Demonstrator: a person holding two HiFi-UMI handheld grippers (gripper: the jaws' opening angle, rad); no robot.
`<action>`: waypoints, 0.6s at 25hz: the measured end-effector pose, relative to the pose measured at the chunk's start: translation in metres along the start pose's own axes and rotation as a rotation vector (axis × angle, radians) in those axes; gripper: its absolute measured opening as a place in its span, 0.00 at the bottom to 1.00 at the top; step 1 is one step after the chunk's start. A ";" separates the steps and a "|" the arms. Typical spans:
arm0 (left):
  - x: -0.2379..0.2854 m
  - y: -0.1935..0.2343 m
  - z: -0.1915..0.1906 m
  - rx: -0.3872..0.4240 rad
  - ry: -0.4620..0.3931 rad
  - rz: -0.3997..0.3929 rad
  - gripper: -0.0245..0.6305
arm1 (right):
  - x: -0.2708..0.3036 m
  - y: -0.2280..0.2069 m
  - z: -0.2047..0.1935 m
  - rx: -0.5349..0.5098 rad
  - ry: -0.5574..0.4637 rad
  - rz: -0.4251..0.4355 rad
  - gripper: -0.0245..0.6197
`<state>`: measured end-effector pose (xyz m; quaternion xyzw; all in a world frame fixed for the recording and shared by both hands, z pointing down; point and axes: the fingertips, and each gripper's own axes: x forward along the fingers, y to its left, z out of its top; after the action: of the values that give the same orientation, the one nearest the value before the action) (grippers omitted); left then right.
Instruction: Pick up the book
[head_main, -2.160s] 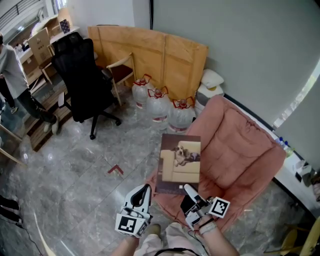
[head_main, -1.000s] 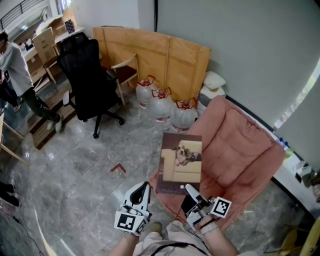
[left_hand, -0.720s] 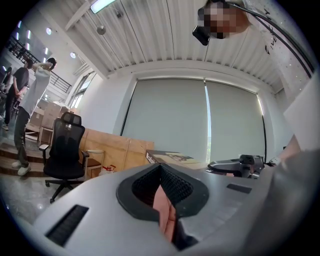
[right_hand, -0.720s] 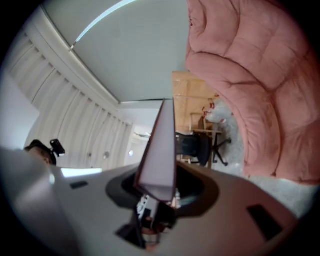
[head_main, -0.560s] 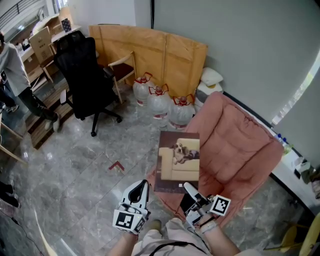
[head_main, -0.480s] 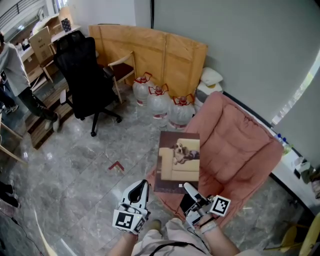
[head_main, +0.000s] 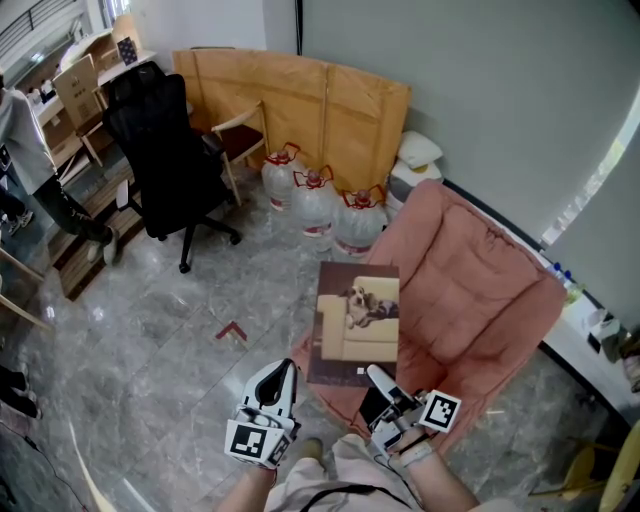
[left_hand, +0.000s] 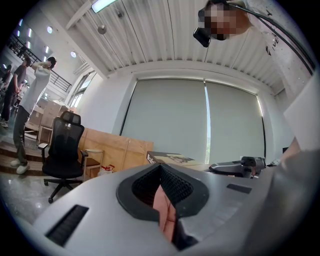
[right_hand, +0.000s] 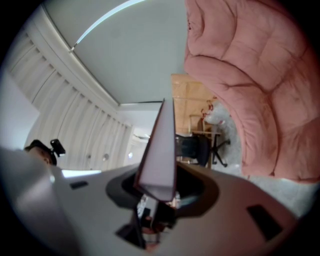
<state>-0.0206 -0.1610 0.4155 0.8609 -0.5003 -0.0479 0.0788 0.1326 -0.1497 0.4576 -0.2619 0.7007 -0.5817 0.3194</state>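
Though my right hand-held gripper (head_main: 376, 379) covers its bottom edge, the clamped book (head_main: 358, 322) shows a dog-on-sofa cover; left hand-held gripper (head_main: 289, 370) closed, empty.

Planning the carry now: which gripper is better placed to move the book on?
Right. The right gripper clamps the book by its near edge, holding it over the pink chair. The left gripper sits beside it, jaws together, holding nothing.
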 end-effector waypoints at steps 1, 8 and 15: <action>0.001 0.000 0.000 -0.001 0.001 0.000 0.07 | -0.001 0.000 0.001 0.002 -0.003 0.000 0.28; 0.002 0.000 -0.001 -0.005 0.006 -0.003 0.07 | -0.003 -0.002 0.002 0.019 -0.019 -0.005 0.28; 0.003 0.000 -0.005 -0.007 0.011 -0.007 0.07 | -0.005 -0.004 0.005 0.019 -0.028 -0.003 0.28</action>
<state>-0.0183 -0.1630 0.4199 0.8627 -0.4965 -0.0454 0.0845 0.1395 -0.1495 0.4618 -0.2679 0.6904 -0.5850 0.3307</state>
